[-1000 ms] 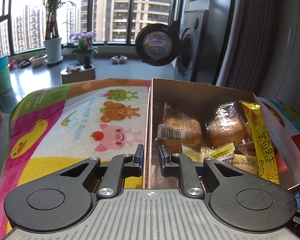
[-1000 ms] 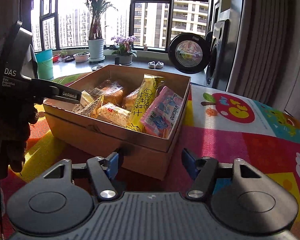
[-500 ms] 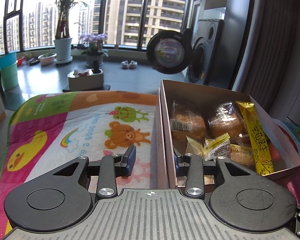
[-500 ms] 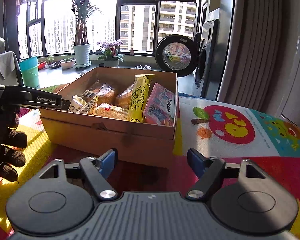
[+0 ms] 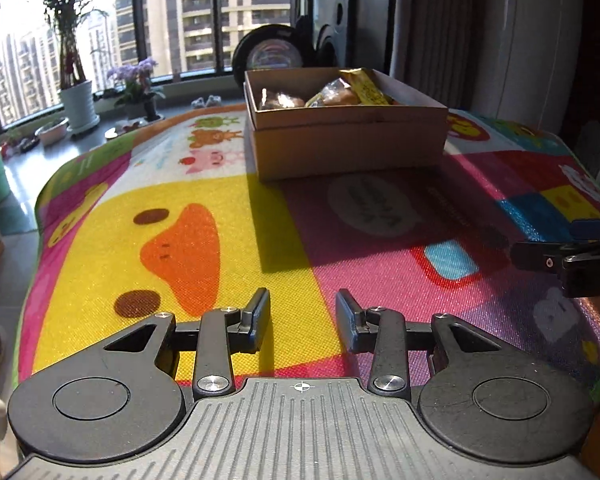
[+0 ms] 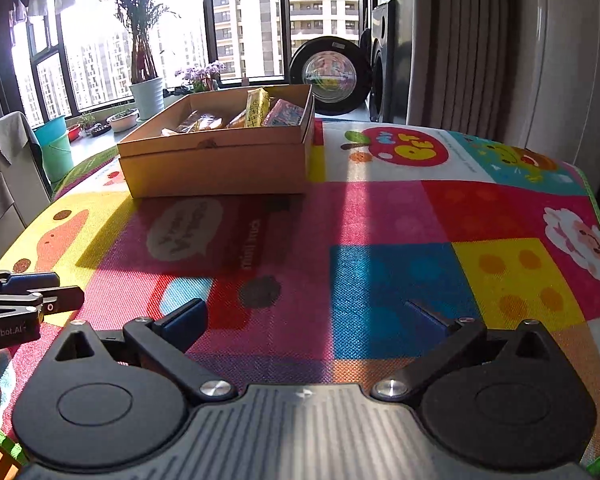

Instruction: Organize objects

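1. Cardboard box sits at the far end of the play mat, well apart from both grippers. It looks like a tray nested in its own lid or base; a seam runs along the front wall.
2. Contents: wrapped buns on the window side, a yellow snack bar leaning on end mid-box, a pink packet against the curtain-side wall. All sit inside the walls; the yellow bar's top pokes above the rim.
3. No loose items show on the mat in either view. Judgement: packing looks finished, and the step in hand reads as backing off to a rest pose.
4. Left gripper: jaws parted, nothing between them, low over the yellow duck print near the mat's near edge.
5. Right gripper: jaws spread wide, nothing held, low over the red and blue squares. Each gripper's tip shows at the edge of the other's view, so they sit side by side, close but apart.
6. To do it well: keep both tools level and clear of each other, no sweep toward the box.
7. If the box needs squaring or moving: grip opposite walls low, both sides together. One-sided lift would likely tip the leaning bar out.
8. Background: potted plants by the window, washing machine door behind the box. Not in play.
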### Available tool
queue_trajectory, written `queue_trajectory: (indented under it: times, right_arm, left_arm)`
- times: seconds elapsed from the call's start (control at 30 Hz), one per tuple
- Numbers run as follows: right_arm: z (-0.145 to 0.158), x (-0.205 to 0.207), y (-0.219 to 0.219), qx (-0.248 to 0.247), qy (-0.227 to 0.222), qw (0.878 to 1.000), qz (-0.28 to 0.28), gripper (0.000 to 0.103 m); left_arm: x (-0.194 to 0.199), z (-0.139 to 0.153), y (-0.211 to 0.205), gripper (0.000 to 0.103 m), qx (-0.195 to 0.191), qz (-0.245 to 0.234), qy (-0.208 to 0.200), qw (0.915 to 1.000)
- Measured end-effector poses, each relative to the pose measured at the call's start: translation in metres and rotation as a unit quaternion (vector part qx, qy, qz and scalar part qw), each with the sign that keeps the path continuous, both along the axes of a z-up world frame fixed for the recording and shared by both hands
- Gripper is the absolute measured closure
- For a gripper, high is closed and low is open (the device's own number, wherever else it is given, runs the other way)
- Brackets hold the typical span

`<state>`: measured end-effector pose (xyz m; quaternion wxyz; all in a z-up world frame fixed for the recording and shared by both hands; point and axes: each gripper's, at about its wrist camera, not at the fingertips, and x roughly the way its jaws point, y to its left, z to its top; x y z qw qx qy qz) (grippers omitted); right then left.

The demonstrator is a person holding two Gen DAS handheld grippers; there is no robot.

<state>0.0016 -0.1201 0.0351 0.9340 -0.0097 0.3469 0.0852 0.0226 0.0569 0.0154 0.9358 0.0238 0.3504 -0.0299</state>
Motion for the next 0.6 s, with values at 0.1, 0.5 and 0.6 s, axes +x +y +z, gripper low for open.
queue_trajectory:
  times: [0.1,0.5,0.6]
  right_arm:
    - [-0.005,0.006,0.002,0.001,0.023,1.0,0.0,0.0]
    - [-0.017,0.013,0.006,-0.025,0.016,0.999,-0.03,0.0]
    - [-0.014,0.012,0.011,-0.031,0.026,0.999,-0.031,0.0]
  left_arm:
    - [-0.003,-0.001,-0.004,0.065,-0.012,0.009,-0.002,0.9999]
    - [-0.003,-0.01,-0.029,0.07,-0.022,0.015,-0.04,0.9988]
    - [-0.008,-0.011,-0.03,0.07,-0.025,0.024,-0.047,0.9983]
